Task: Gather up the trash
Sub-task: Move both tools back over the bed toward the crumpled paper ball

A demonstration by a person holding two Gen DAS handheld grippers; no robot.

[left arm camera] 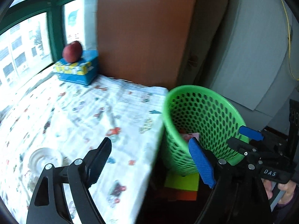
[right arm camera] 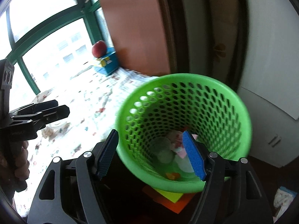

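Left claw (left arm camera: 150, 163) spread wide apart, holding nothing, hanging over the edge of the surface (left arm camera: 78, 112) with its white cloth full of little colored pictures. One black finger (left arm camera: 99, 160) over the cloth, one finger with a blue pad (left arm camera: 201, 166) in front of the green basket (left arm camera: 203, 125).

Green basket full of holes, tilted, just beside the edge of the surface, down low on bright yellow and orange sheets (right arm camera: 173, 197). Trash (right arm camera: 177, 147) already lying at the bottom of the basket: pink and white scraps, something round and pale, a small orange bit. Too blurry to tell just what each piece is.

Right claw (right arm camera: 152, 155) also spread wide apart, holding nothing. Left finger outside the near rim, blue pad finger (right arm camera: 194, 158) reaching over the inside of the basket.

Clear glass thing (left arm camera: 44, 160) on the cloth near the left claw. Far back by the window (left arm camera: 22, 43), a red apple (left arm camera: 72, 51) sitting on top of a blue box (left arm camera: 78, 69). Tall brown board (left arm camera: 142, 31) standing behind the surface.
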